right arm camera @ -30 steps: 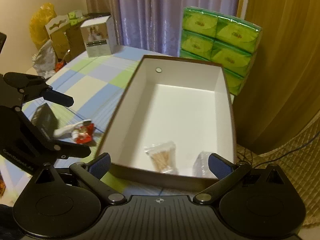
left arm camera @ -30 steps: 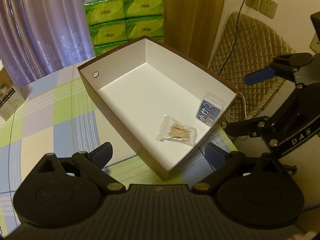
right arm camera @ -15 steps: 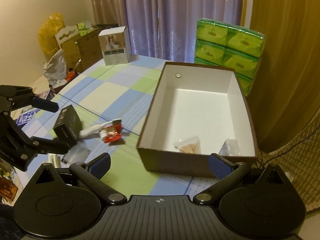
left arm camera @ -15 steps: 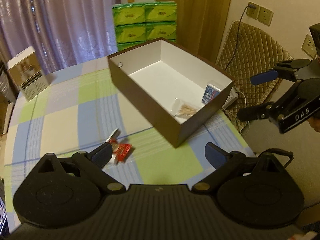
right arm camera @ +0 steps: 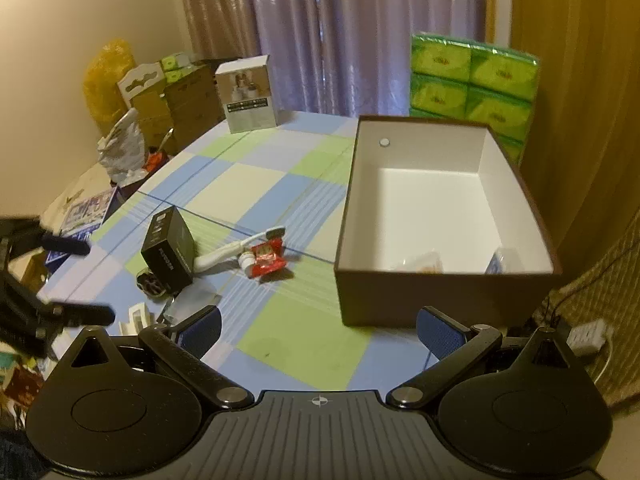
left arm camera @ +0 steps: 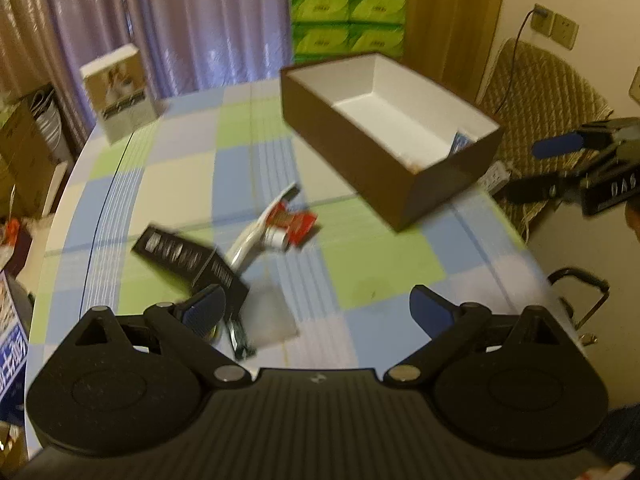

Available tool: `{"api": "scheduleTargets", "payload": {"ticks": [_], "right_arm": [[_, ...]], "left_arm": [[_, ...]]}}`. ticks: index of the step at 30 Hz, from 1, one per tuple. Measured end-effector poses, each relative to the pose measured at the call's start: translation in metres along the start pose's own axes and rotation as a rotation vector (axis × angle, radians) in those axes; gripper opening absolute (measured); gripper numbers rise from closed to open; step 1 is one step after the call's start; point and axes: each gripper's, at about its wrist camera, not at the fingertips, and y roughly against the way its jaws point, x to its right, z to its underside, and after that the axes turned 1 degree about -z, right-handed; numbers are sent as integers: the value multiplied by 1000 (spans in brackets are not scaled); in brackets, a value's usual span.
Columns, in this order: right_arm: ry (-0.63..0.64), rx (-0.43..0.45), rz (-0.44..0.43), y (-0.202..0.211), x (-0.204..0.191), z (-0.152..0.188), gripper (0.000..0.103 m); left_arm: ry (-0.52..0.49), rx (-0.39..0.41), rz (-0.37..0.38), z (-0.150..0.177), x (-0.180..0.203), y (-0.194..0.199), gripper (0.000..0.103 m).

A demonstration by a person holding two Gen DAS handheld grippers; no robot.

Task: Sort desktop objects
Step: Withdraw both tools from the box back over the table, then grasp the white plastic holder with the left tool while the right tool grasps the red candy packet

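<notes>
Checked cloth in blue, green and cream covers the table (right arm camera: 276, 184). Toward its right edge stands the brown box (right arm camera: 440, 300), white inside, with a small packet (right arm camera: 426, 261) and a blue-printed pack (right arm camera: 496, 262) against its near wall. Near the middle of the table lie a black carton (right arm camera: 168, 252), a white toothbrush (right arm camera: 232, 252) and a red wrapper (right arm camera: 270, 262), close together. Both claws hang above the near edge, the left gripper (left arm camera: 318, 310) and the right gripper (right arm camera: 318, 328) each spread wide and empty.
</notes>
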Motion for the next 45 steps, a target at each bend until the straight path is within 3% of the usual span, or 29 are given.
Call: {"api": "scheduleTargets", "payload": {"ticks": [8, 18, 45], "right_arm": [[-12, -38, 14, -27, -9, 15, 101], [-9, -84, 6, -57, -13, 27, 101], [-127, -186, 52, -100, -14, 44, 101]], "left_arm": [[45, -49, -50, 41, -13, -9, 95], [71, -91, -101, 70, -33, -39, 95], [-83, -153, 15, 84, -71, -125, 97]]}}
